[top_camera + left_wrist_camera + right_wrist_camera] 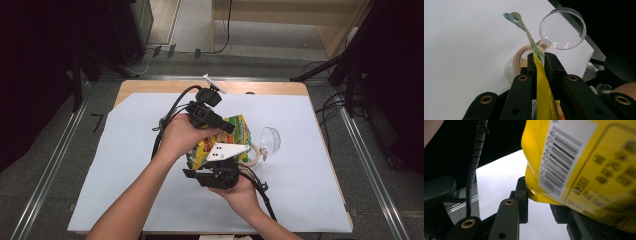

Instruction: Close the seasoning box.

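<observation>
Here, yellow bag (541,82) (edge-on) between left hand-held gripper (539,60) pads.

Left gripper (539,62) and right gripper (539,207) both clamped, jaws nearly closed.

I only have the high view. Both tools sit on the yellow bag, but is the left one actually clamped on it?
Observer: Yes. In the left gripper view the left tool pinches the yellow bag edge-on, below its hang-hole end.
Operator: And the right tool?
Observer: In the right gripper view the right tool has the bag's lower corner between its jaws, just under the barcode.
Operator: Anything in the jar?
Observer: The left gripper view looks into the jar beyond the bag. Its clear lid is swung open, and what look like pale crumbs lie inside.
</observation>
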A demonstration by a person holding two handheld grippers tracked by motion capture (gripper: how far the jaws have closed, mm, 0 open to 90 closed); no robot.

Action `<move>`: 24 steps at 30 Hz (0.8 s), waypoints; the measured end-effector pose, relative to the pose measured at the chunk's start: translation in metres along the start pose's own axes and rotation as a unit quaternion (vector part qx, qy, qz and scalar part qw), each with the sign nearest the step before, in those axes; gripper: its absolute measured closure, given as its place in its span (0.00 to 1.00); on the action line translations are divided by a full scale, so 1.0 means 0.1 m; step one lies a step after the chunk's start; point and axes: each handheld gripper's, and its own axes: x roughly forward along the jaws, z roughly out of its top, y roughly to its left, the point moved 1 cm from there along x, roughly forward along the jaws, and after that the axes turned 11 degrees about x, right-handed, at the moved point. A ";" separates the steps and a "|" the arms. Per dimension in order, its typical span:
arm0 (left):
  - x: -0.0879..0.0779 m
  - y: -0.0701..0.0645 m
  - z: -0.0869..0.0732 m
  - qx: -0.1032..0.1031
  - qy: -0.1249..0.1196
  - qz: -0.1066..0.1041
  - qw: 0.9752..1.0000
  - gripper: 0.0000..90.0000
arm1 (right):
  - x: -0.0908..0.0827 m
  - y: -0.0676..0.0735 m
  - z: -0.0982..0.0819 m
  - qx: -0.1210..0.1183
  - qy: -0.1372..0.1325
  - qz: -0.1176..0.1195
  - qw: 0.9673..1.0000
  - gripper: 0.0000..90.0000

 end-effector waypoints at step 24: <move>0.00 0.01 -0.02 0.001 -0.004 0.000 1.000 0.93 | 0.02 -0.01 0.00 -0.010 0.012 -0.009 1.000 0.80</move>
